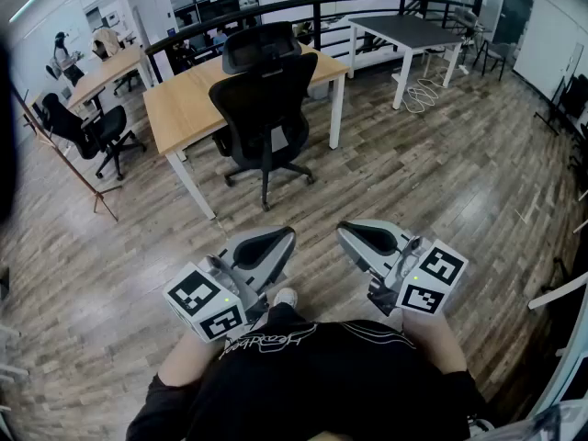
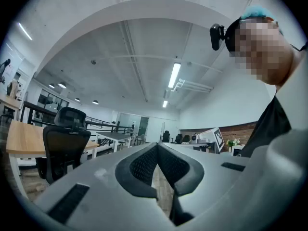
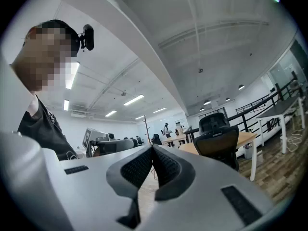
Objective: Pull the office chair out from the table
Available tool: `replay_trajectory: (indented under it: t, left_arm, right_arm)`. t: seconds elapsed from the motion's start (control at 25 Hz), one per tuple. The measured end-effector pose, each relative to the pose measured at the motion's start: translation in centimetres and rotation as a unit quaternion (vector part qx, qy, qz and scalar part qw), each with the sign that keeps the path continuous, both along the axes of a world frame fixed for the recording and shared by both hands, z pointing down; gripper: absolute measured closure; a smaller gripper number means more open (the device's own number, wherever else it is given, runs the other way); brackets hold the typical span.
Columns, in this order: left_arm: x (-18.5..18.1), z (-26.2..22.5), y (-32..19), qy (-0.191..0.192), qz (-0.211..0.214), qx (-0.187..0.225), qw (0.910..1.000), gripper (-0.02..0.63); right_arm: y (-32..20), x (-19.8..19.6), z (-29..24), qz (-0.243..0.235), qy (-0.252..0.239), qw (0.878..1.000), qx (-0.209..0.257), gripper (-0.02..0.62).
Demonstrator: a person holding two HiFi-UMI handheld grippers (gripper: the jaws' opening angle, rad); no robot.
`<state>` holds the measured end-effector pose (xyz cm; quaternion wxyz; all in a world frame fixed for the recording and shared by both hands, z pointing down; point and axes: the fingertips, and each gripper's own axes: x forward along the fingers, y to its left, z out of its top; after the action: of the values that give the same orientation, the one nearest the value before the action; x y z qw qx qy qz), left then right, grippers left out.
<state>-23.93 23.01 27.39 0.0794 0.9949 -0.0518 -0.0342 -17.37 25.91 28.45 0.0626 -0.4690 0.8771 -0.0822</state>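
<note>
A black mesh office chair (image 1: 264,99) with a headrest stands pushed against the near side of a long wooden table (image 1: 188,104) with white legs. It also shows at the left in the left gripper view, chair (image 2: 62,141), and at the right in the right gripper view, chair (image 3: 219,141). My left gripper (image 1: 283,237) and right gripper (image 1: 347,231) are held side by side close to my body, well short of the chair. Both are shut with nothing between the jaws.
A second wooden desk (image 1: 101,72) with a black chair (image 1: 87,127) stands at the left, a person (image 1: 62,55) behind it. A dark table (image 1: 409,33) stands at the back right, a black railing (image 1: 303,7) behind. A wooden coat stand (image 1: 64,159) leans at the left.
</note>
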Motion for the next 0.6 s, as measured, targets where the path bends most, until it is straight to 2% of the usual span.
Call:
replay_trajectory:
  t: [0.28, 0.44, 0.6]
  left_arm:
    - [0.6, 1.0, -0.2, -0.006, 0.01, -0.003, 0.9999, 0.598]
    - [1.9, 2.2, -2.6, -0.007, 0.01, -0.036, 0.9993, 0.598]
    - [4.1, 3.6, -6.5, -0.006, 0.01, -0.073, 0.9973, 0.6]
  right_arm:
    - [-0.5, 0.8, 1.0, 0.013, -0.021, 1.0, -0.015, 0.555]
    - [-2.3, 2.2, 1.9, 0.015, -0.054, 0.998, -0.036, 0.555]
    - [-5.5, 4.4, 3.2, 0.033, -0.037, 0.997, -0.052, 0.555]
